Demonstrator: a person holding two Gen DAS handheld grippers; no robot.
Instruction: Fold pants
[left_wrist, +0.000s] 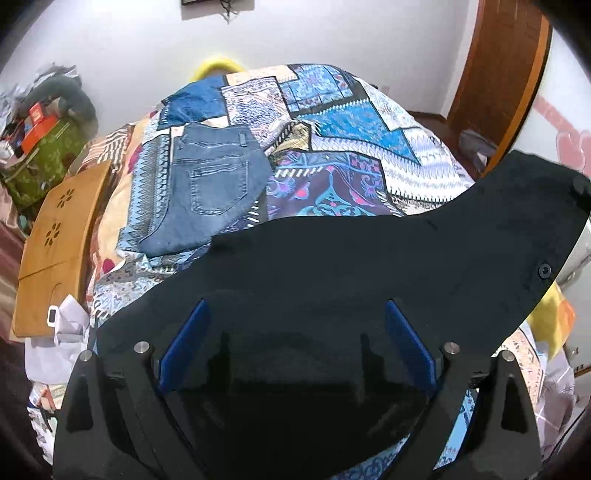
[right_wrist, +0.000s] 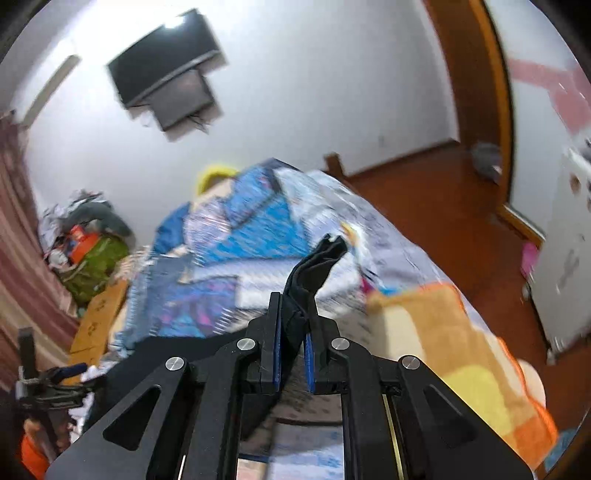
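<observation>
Pants (left_wrist: 369, 266), black, hang stretched in front of my left gripper (left_wrist: 295, 343), covering most of its lower view above the bed (left_wrist: 351, 147). My left jaws stand wide apart, blue pads (left_wrist: 184, 343) showing, with the dark cloth lying across them; they clamp nothing that I can see. My right gripper (right_wrist: 293, 354) is closed on a bunched edge of the pants (right_wrist: 314, 266), which sticks up between its fingers; the view there is blurred. Beyond the black cloth, folded jeans (left_wrist: 210, 184) lie flat on the patterned bedspread, left of its middle. A wooden board (left_wrist: 55, 240) lies at the bed's left edge. An orange-and-yellow towel (right_wrist: 461, 350) lies on the bed to the right of my right gripper.
</observation>
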